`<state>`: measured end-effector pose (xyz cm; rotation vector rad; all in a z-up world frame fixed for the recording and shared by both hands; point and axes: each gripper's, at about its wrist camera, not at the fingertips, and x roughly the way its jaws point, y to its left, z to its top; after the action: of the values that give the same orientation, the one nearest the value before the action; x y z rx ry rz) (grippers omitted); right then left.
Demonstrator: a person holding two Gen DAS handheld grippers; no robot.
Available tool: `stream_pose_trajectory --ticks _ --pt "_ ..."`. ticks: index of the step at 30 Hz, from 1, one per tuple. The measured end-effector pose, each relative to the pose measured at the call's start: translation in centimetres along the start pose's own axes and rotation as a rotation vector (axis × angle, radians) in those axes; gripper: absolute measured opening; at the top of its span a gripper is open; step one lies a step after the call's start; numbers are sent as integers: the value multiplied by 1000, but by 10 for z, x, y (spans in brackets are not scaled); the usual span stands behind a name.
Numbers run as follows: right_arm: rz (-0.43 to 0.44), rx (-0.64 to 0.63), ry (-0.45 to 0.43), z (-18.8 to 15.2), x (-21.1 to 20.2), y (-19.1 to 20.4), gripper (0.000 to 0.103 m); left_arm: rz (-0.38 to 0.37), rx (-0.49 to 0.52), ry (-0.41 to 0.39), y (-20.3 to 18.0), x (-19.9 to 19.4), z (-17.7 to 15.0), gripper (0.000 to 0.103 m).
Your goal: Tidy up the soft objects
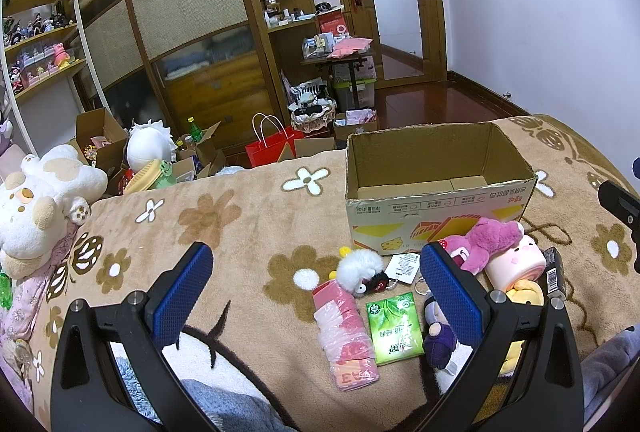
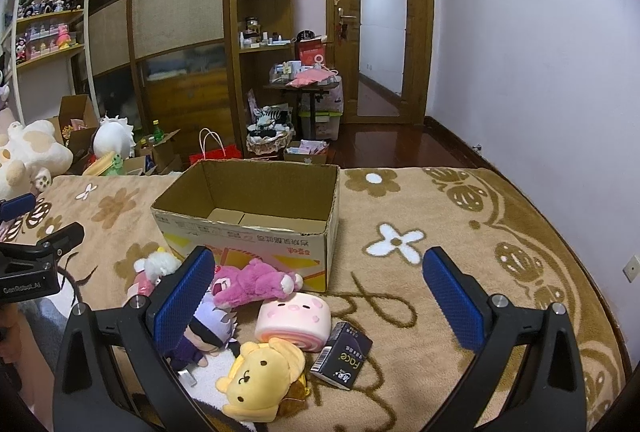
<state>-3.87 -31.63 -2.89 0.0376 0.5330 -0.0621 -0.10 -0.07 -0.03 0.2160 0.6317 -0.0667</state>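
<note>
An open empty cardboard box [image 1: 436, 167] [image 2: 256, 211] stands on the floral blanket. In front of it lie soft toys: a pink bear plush [image 2: 252, 282] [image 1: 488, 240], a pink roll-cake plush [image 2: 294, 320] [image 1: 518, 264], a yellow bear plush [image 2: 260, 376], a purple-clothed doll [image 2: 204, 336] [image 1: 438, 336] and a white fluffy keychain toy [image 1: 360, 270] [image 2: 158, 266]. My left gripper [image 1: 316, 292] is open and empty above the blanket, left of the pile. My right gripper [image 2: 318, 294] is open and empty, just above the toys.
A green tissue pack [image 1: 394, 328], a pink tissue pack stack [image 1: 346, 336] and a black tissue pack [image 2: 342, 356] lie among the toys. A large white plush [image 1: 36, 207] sits at the bed's left edge. Boxes and a red bag [image 1: 272, 147] stand on the floor beyond.
</note>
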Motion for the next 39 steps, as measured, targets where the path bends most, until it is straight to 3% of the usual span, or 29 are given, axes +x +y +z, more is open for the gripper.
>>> stream_pose_trajectory --ticks 23,39 --pt "-2 2 4 0 -1 1 103 2 2 3 0 0 0 102" --pt "14 83 132 -8 31 -18 103 -29 -99 151 13 45 8 102"
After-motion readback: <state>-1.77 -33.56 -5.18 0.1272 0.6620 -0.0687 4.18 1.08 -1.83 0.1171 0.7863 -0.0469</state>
